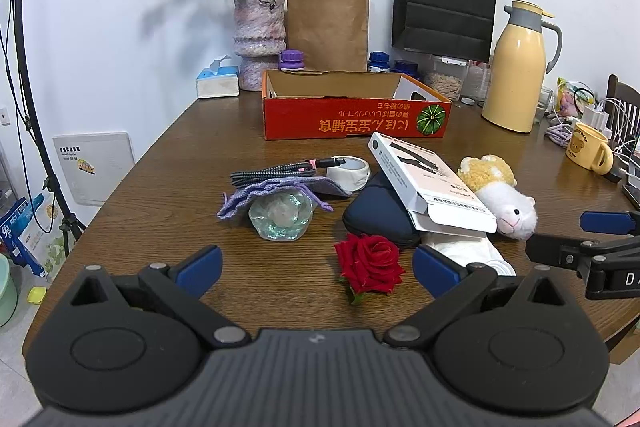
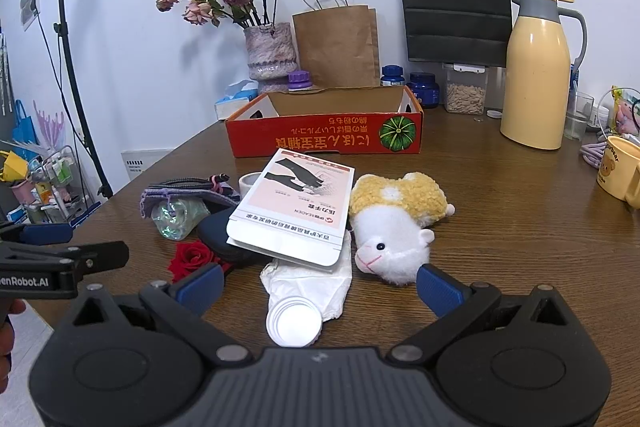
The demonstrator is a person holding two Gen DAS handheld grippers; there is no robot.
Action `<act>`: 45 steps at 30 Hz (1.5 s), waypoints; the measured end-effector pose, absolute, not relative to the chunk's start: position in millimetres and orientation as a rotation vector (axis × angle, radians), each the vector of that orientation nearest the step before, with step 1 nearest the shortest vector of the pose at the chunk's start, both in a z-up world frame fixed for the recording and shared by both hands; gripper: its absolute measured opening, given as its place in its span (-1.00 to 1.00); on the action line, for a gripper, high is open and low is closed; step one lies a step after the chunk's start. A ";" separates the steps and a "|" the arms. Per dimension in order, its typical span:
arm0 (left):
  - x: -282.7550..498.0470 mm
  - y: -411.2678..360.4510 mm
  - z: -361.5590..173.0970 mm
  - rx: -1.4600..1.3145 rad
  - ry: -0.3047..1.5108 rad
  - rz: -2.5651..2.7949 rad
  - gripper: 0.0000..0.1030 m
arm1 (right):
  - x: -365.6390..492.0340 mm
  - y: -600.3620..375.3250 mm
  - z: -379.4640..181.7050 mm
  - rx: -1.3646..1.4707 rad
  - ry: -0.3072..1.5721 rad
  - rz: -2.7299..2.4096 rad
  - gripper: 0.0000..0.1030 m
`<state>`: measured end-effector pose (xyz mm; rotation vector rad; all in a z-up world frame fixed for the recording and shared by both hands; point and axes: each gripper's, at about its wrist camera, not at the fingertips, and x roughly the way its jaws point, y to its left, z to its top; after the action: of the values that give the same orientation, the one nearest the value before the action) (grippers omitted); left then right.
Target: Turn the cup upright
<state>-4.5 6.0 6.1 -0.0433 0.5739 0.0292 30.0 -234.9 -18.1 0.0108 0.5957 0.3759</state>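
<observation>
A clear iridescent glass cup lies on its side on the wooden table, partly under a purple pouch. A crumpled white paper cup also lies on its side, its round end towards the right wrist camera and its far part under a white box. My left gripper is open, a little short of the glass cup, with a red rose between its fingers. My right gripper is open around the paper cup's near end.
A plush sheep, a dark blue case, a tape roll and a cable crowd the middle. Behind stand an orange cardboard tray, a flower vase, a yellow thermos and an upright yellow mug.
</observation>
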 end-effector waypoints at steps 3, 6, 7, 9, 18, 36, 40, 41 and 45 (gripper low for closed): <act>-4.8 6.8 6.6 -0.043 0.575 0.030 1.00 | 30.1 -234.8 -18.1 0.011 0.596 0.376 1.00; -5.0 8.7 7.0 -0.044 0.575 0.031 1.00 | 29.7 -234.6 -18.4 0.011 0.596 0.376 1.00; -4.9 8.6 6.9 -0.044 0.575 0.031 1.00 | 29.7 -234.5 -18.4 0.010 0.596 0.376 1.00; -5.0 8.5 6.9 -0.043 0.575 0.031 1.00 | 29.6 -234.5 -18.5 0.010 0.595 0.376 1.00; -5.2 7.9 6.5 -0.042 0.574 0.031 1.00 | 29.6 -234.2 -18.8 0.010 0.595 0.375 1.00; -5.4 7.5 6.4 -0.041 0.574 0.033 1.00 | 29.7 -233.9 -19.1 0.010 0.595 0.375 1.00; -5.5 7.4 6.4 -0.041 0.573 0.032 1.00 | 29.7 -234.0 -19.0 0.010 0.595 0.375 1.00; -5.8 8.5 7.1 -0.041 0.574 0.032 1.00 | 29.7 -234.0 -19.0 0.010 0.595 0.375 1.00; -5.6 7.3 6.4 -0.041 0.573 0.032 1.00 | 29.6 -233.9 -19.0 0.010 0.595 0.375 1.00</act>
<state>-5.6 7.3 6.4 -0.0405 0.5734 0.0325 29.6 -233.9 -19.0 0.0098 0.5947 0.3749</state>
